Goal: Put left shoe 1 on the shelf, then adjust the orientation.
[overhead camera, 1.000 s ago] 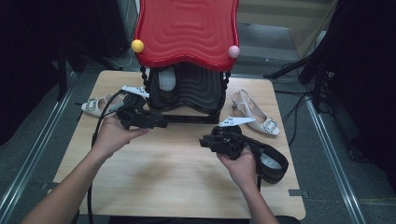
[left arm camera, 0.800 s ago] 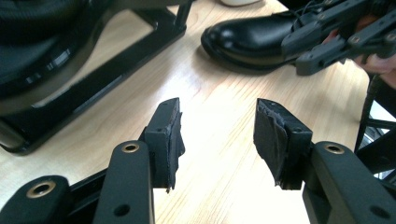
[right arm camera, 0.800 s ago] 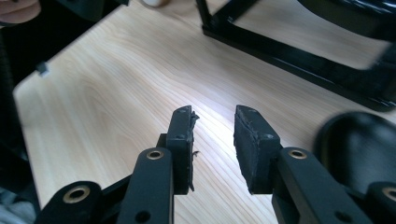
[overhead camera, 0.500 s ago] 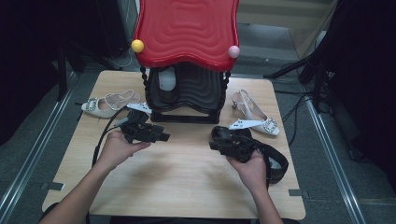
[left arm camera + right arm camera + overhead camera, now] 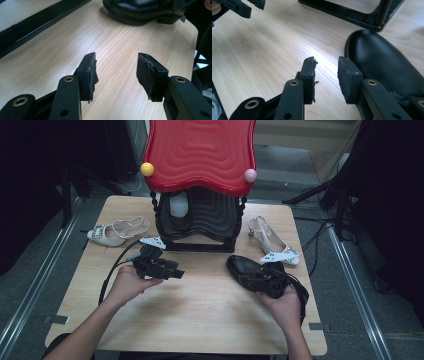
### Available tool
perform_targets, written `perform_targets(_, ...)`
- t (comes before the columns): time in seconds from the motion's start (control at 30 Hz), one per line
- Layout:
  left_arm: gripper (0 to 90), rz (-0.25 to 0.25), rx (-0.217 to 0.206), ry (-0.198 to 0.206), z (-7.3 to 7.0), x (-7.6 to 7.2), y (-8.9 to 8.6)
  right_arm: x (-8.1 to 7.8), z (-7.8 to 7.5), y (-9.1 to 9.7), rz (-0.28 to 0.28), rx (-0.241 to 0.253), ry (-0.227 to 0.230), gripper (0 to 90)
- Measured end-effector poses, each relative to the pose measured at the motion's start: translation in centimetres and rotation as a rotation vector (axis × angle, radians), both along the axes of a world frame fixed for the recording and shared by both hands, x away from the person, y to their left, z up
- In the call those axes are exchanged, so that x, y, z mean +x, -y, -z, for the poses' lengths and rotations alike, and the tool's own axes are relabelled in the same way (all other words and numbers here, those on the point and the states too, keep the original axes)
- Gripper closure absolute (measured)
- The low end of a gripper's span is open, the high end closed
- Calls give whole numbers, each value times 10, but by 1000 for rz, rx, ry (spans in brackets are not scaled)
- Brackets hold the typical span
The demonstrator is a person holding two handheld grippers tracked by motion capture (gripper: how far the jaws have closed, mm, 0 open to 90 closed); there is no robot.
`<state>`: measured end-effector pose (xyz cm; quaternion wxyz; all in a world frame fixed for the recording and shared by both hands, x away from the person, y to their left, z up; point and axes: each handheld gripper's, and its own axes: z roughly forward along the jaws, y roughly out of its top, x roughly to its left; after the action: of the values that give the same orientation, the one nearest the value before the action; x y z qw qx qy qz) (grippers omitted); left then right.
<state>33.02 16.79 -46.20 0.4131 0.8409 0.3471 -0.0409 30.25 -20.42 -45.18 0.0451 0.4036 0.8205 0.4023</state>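
My left tongs (image 5: 116,72) stand wide apart over bare wood with nothing between the worn, black-padded tips; the jaws have just been opening. My right tongs (image 5: 325,75) are parted more narrowly, also with only wood grain between the pads, and they too have just been opening. The black shoe (image 5: 387,65) lies just beside the right jaw; I cannot tell whether the jaw brushes it. It is smooth, glossy leather with a rounded toe, and in the high view it (image 5: 245,269) lies on the tabletop (image 5: 200,320) just ahead of my right hand (image 5: 285,302), toe pointing toward the rack. The tabletop is pale wood with a long straight grain and rounded corners. The rack (image 5: 200,215) is black with wavy tiers under a rippled red top carrying a yellow ball and a pink ball. Two pale slingback shoes lie on the tabletop, one (image 5: 117,231) left of the rack, one (image 5: 272,242) right. I can read no writing.
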Motion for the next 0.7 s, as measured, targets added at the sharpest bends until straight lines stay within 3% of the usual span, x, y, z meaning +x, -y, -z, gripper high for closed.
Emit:
perform_targets(0.2, 507, 9, 13, -7, 3, 1, 2, -1, -1, 12, 24, -1, -1, 684)
perform_targets(0.7, 509, -20, -18, -8, -1, -1, -9, -9, -17, 53, 60, -42, 6, 699)
